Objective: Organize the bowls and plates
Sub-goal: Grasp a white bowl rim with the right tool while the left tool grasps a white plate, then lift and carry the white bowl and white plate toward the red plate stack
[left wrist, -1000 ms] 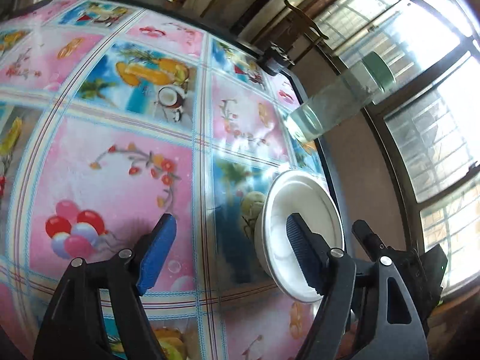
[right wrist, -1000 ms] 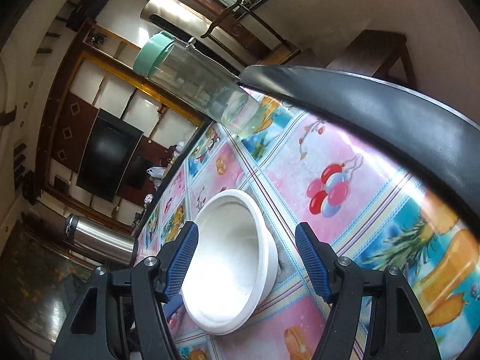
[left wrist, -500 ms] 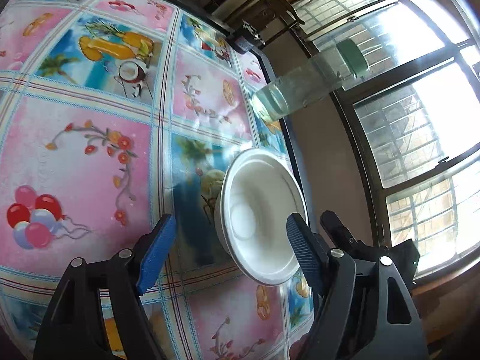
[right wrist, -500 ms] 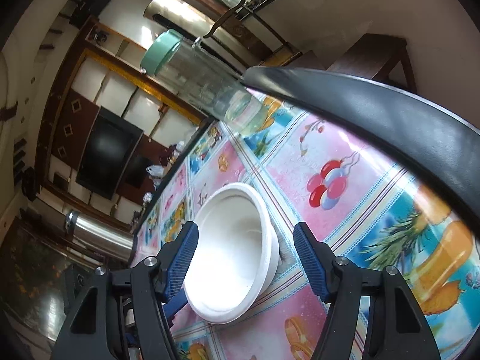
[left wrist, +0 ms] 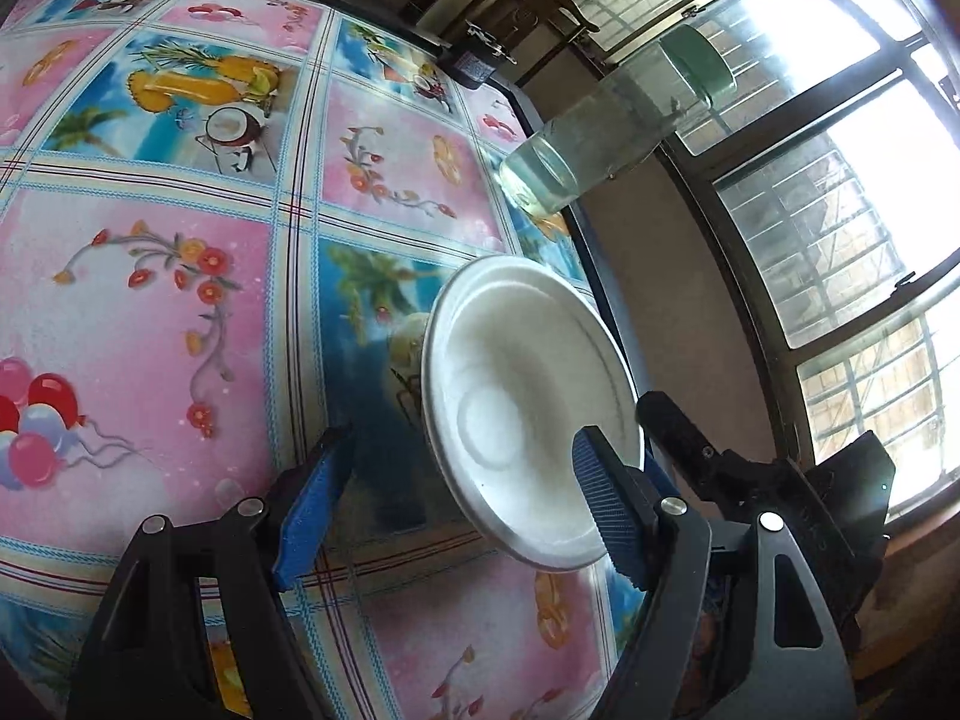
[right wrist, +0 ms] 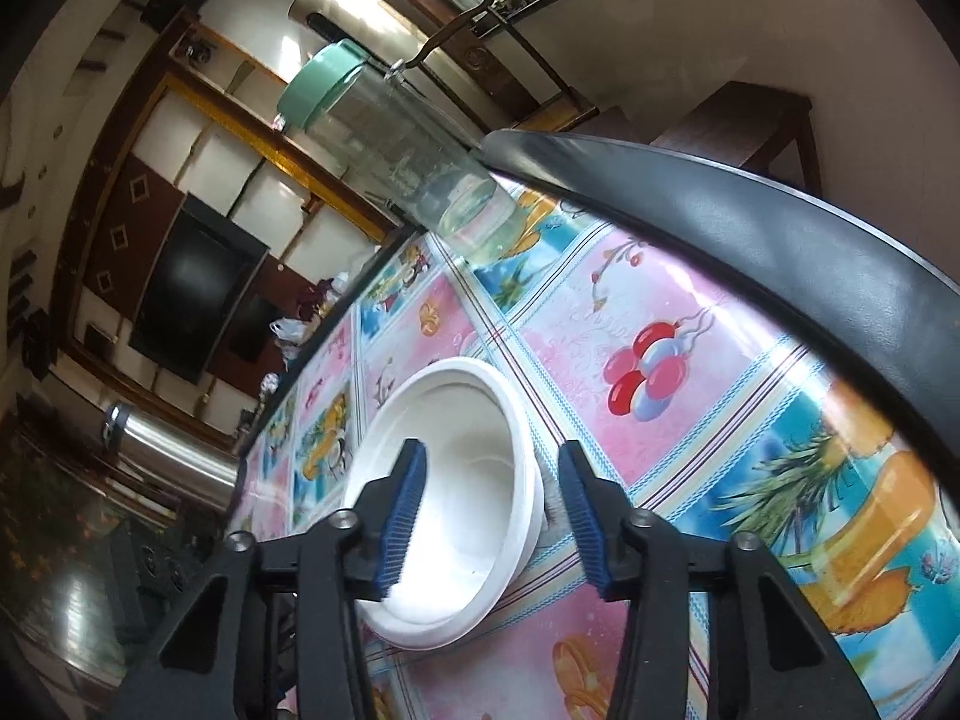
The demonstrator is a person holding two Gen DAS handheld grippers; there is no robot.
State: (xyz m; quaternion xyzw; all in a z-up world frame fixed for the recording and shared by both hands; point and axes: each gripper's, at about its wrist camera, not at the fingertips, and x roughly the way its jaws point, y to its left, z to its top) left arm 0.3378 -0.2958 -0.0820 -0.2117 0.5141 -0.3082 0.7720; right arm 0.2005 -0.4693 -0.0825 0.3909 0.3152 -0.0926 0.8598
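Presently | white bowl (right wrist: 456, 480) near surface (left wrist: 180, 300) edge | right tongs (right wrist: 489, 516) wide, straddling its rim, nearer | left tongs (left wrist: 456, 516) wide, bowl just ahead-right

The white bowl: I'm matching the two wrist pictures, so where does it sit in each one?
Left wrist: the white bowl lies right of centre, under the left gripper's right finger.
Right wrist: the bowl lies low and centre-left, its rim between the right gripper's open fingers.
Shared landmark: the clear jar with the green lid, beyond the bowl in both.
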